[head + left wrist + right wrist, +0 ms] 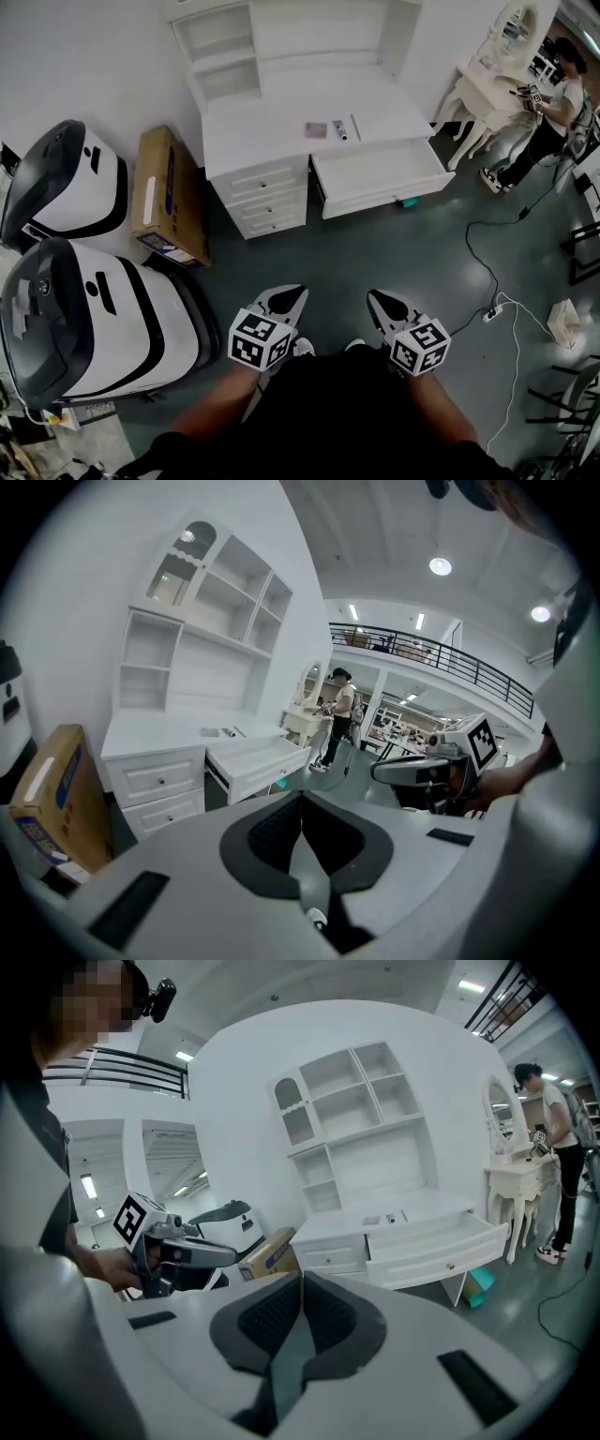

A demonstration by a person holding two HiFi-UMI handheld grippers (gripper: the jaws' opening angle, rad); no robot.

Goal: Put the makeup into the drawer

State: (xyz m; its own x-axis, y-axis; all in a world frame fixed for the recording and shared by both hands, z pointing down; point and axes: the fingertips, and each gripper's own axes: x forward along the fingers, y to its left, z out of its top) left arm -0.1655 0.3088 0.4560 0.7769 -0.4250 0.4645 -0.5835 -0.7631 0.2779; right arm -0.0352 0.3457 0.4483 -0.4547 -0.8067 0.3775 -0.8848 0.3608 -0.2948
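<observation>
On the top of the white dressing table lie the makeup items: a flat square compact, a small tube and a thin stick. Below them the wide drawer stands pulled out and looks empty. My left gripper and right gripper hover side by side over the grey floor, well short of the table. Both are shut with nothing between the pads. The left gripper view shows the left gripper, the compact and the drawer. The right gripper view shows the right gripper pointing toward the drawer.
A cardboard box leans left of the table, beside two large white-and-black machines. A teal object lies under the open drawer. Cables run across the floor at right, where a person stands at another white vanity.
</observation>
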